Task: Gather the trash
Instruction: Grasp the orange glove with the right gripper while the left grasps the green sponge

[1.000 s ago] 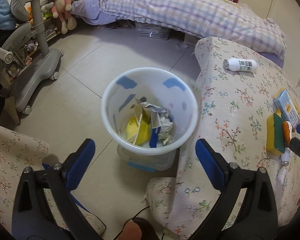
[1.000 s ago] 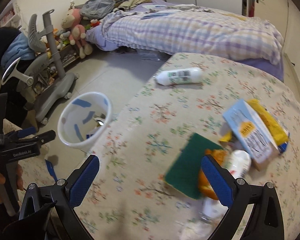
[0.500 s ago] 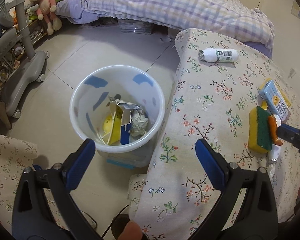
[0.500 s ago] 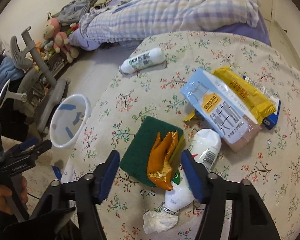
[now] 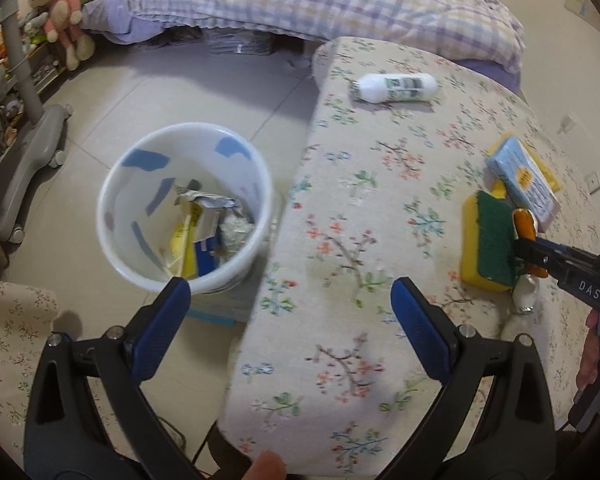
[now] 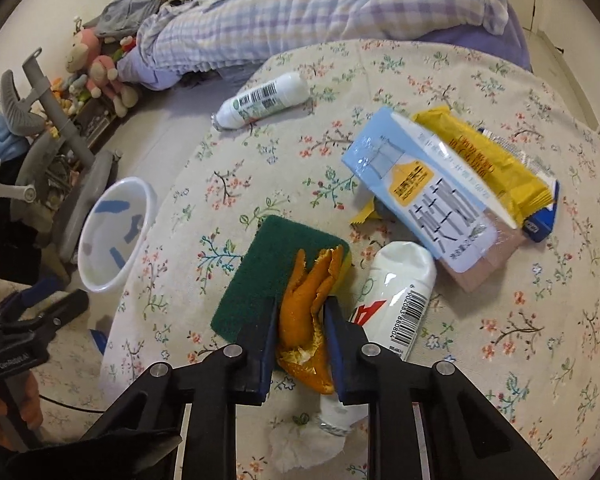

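Our left gripper (image 5: pixel 290 306) hangs with jaws wide apart and nothing between them, over the edge of the flowered table (image 5: pixel 360 208) beside the white trash bin (image 5: pixel 182 204) on the floor. Further right, our right gripper (image 6: pixel 300 316) is closing its jaws on the orange peel (image 6: pixel 306 300), which lies against the green sponge (image 6: pixel 260 272).

I see a table w/ cream floral cloth (image 6: pixel 480 312). Lying on it: white plastic bottle w/ green label (image 6: pixel 262 100) near the far edge; green-and-yellow scrub sponge (image 6: pixel 268 272); white squeezed tube w/ barcode (image 6: pixel 396 296), just right of the sponge; pale blue printed packet (image 6: pixel 428 204); yellow wrapper (image 6: pixel 484 164); crumpled white tissue (image 6: pixel 304 446). Grey tiled floor (image 5: pixel 148 100) carries a white plastic bin w/ blue patches (image 5: pixel 140 164) beside the table.
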A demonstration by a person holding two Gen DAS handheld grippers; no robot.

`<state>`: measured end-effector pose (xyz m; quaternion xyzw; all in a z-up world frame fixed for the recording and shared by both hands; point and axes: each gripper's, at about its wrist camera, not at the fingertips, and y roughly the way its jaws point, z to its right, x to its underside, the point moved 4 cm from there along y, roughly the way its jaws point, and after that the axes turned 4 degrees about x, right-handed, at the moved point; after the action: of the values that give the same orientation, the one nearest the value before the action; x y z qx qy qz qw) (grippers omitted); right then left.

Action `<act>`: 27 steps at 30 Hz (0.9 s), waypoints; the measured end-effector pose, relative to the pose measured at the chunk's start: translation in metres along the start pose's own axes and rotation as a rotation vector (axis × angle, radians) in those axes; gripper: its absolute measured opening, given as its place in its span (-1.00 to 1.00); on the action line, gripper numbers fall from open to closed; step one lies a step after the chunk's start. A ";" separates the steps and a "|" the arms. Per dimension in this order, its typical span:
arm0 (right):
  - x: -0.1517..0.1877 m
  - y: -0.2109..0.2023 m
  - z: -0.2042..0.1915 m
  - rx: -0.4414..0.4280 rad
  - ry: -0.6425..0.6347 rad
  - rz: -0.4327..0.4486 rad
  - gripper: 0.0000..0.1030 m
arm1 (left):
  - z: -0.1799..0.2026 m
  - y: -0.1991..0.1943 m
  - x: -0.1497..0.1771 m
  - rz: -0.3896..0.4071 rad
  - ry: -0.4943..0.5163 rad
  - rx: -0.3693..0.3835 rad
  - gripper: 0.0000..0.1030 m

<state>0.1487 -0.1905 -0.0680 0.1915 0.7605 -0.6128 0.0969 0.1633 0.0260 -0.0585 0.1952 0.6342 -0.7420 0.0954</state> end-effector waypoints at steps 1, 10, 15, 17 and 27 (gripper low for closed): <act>0.000 -0.005 0.001 -0.004 0.002 0.009 -0.55 | 0.007 0.001 0.000 -0.006 0.007 0.017 0.94; 0.009 -0.060 0.050 -0.054 0.107 0.102 -0.55 | 0.078 0.011 0.002 -0.049 0.105 0.154 0.94; 0.022 -0.076 0.086 -0.045 0.158 0.112 -0.55 | 0.104 0.018 0.001 -0.062 0.129 0.188 0.94; 0.028 -0.079 0.097 -0.032 0.173 0.107 -0.55 | 0.115 0.021 0.001 -0.070 0.129 0.209 0.93; 0.055 -0.078 0.141 0.005 0.219 0.062 -0.55 | 0.158 0.042 0.004 -0.101 0.182 0.206 0.82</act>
<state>0.0546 -0.3310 -0.0517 0.2808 0.7589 -0.5867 0.0316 0.1492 -0.1356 -0.0799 0.2382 0.5696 -0.7864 -0.0207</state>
